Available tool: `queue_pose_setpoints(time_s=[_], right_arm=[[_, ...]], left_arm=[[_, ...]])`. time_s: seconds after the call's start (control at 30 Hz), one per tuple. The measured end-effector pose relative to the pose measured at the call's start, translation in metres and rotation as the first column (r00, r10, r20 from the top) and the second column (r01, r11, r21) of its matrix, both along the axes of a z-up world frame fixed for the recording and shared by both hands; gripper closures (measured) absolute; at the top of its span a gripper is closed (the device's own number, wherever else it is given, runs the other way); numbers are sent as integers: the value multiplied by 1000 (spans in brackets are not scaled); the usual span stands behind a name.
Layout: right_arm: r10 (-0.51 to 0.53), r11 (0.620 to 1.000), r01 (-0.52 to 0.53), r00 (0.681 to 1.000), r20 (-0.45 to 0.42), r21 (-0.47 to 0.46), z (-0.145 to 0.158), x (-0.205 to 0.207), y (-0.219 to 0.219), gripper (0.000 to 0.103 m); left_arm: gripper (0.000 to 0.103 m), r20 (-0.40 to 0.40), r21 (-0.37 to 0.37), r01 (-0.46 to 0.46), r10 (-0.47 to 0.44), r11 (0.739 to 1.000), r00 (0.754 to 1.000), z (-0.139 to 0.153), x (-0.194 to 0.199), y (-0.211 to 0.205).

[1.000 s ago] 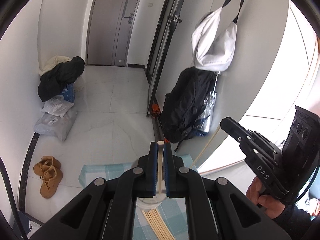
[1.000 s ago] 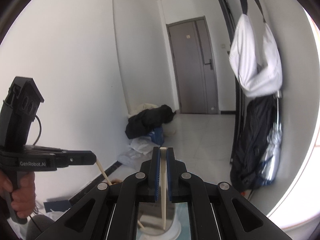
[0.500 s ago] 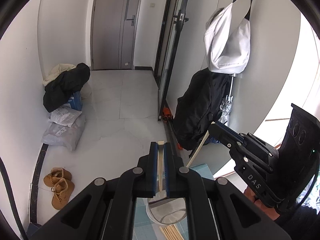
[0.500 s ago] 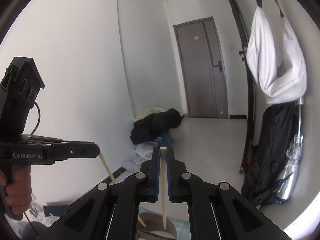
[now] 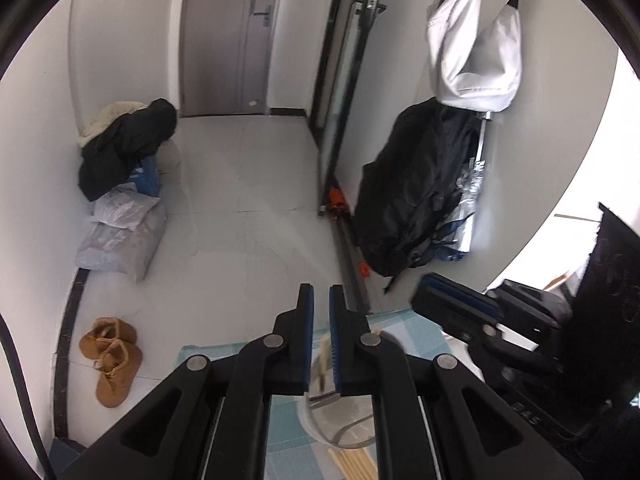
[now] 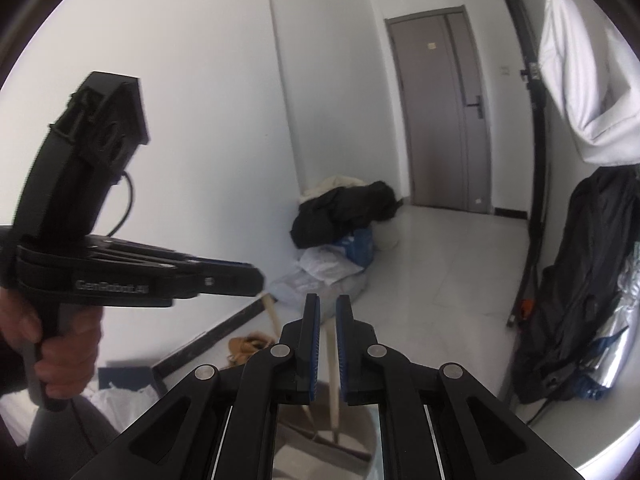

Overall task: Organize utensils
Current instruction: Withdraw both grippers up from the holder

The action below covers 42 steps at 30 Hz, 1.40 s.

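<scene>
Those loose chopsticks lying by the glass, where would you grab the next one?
Probably an outer one of the chopsticks, taken near its end from straight above, with the tool's fingers across its thin width. They lie flat and close together on the checked cloth right beside the glass, so a sideways approach would likely bump its neighbours.

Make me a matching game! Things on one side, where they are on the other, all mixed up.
1 brown boots
2 white bag
3 black backpack
4 glass jar

A on the checked cloth
B hanging high on the wall
C on the bare floor
D against the wall, under the white bag

Pairs: 1-C, 2-B, 3-D, 4-A
</scene>
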State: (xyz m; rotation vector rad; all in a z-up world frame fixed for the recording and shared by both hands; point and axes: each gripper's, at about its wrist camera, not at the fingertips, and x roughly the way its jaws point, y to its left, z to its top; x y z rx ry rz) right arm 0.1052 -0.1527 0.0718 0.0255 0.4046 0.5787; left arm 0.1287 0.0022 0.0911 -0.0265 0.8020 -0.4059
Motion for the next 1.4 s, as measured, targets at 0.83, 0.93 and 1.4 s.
queue_pose_setpoints(time_s=[0.83,0.93,1.4], right_arm=[[-262,959,264,964,-35,100,-3,-112,-43,24],[-284,953,286,958,-39,102,-7,-126,-45,23],[-359,933,358,931,-63,-27,-60,-157,-33,18]], left_arm=[[28,170,-7,-270,267,963,949,-6,-101,22],[28,152,-14,-290,288,957,945,-15,-108,22],[22,127,-8,-327,325,945,937,-68,-134,23]])
